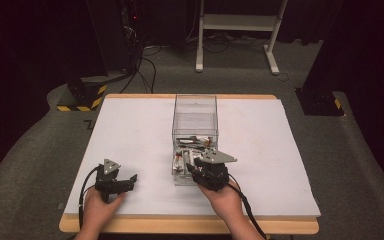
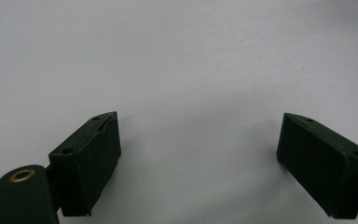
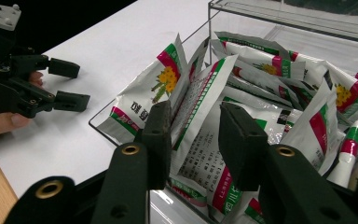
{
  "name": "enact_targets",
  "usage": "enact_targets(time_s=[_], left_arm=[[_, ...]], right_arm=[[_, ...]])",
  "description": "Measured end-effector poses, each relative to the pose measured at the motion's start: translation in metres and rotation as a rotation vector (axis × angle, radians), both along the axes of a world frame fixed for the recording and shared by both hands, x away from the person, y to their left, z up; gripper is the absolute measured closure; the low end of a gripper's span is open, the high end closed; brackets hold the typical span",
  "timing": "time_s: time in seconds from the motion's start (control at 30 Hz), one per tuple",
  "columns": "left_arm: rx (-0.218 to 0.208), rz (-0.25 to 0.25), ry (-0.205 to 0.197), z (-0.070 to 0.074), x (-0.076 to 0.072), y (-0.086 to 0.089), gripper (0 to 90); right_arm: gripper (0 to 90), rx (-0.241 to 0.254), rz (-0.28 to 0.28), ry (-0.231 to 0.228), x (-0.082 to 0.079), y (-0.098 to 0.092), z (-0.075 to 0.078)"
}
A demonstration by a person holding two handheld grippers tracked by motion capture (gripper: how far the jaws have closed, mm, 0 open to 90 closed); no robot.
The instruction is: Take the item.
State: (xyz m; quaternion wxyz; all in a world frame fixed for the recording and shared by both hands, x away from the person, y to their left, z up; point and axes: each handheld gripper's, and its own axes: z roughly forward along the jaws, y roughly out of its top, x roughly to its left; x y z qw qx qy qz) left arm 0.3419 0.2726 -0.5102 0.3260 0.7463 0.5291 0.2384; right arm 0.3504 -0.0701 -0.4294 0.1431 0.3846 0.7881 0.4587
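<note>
Right gripper (image 3: 193, 140): jaws standing partly apart, dipping into the near end of the clear bin (image 1: 195, 107). A white sachet (image 3: 200, 112) is standing upright on edge in the gap between the jaws; whether the pads are touching it cannot be told. In the high view the right gripper (image 1: 194, 172) is sitting at the bin's near short wall, held from behind by the right hand (image 1: 223, 196).

Left gripper (image 2: 198, 154): jaws spreading wide, holding nothing, hovering over bare white table (image 2: 177, 56). In the high view the left gripper (image 1: 130, 181) is lying near the table's front edge, its jaws pointing right toward the bin, left hand (image 1: 100, 205) gripping it.

Clear bin: transparent, rectangular, long axis running from the person's side toward the far edge, sitting at the table's centre. The sachets (image 3: 279, 84) are crowding the near half, leaning at mixed angles, most standing on edge with printed faces in white, green, pink and yellow. One white tube (image 3: 347, 151) is lying tilted at the right side of the pile in the right gripper view.

Open room: wide bare table surface lying left and right of the bin; a clear stretch is separating the left gripper from the bin's wall.
</note>
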Motion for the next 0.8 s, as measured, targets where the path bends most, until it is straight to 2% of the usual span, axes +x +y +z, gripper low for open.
enact_targets(time_s=[0.2,0.8], left_arm=[[0.001,0.0,0.0,0.0,-0.0001,-0.0001,13.7],[0.001,0.0,0.0,0.0,0.0,0.0,13.7]], right_arm=[[69.4,-0.007,0.005,0.011,0.0004,0.003,-0.0012],[83.2,-0.024,0.04,-0.023,0.0001,0.0013,-0.0029]])
